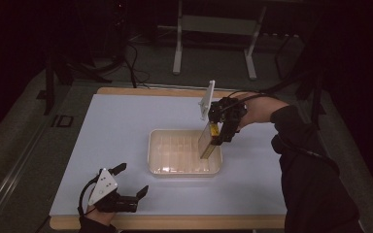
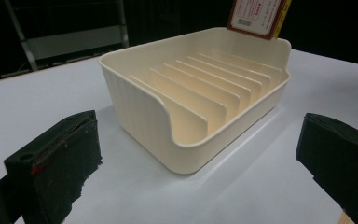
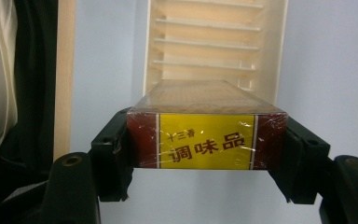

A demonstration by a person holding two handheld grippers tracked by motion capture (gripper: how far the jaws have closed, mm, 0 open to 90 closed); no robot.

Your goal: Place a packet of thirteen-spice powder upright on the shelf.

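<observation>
Seasoning box [image 1: 206, 141] hangs upright over the right end of the cream rack [image 1: 161, 167], clamped at both narrow sides by the right gripper [image 1: 214, 137], with its lower end down among the rack's slots; whether it touches the bottom cannot be told. In the right gripper view the box's [image 3: 207, 140] yellow label faces the camera and the rack's [image 3: 279, 56] dividers lie beyond it. The left gripper [image 1: 132, 180] rests on the white table [image 1: 121, 126] near the front edge, jaws spread wide with nothing between them, aimed at the rack [image 2: 140, 116].
</observation>
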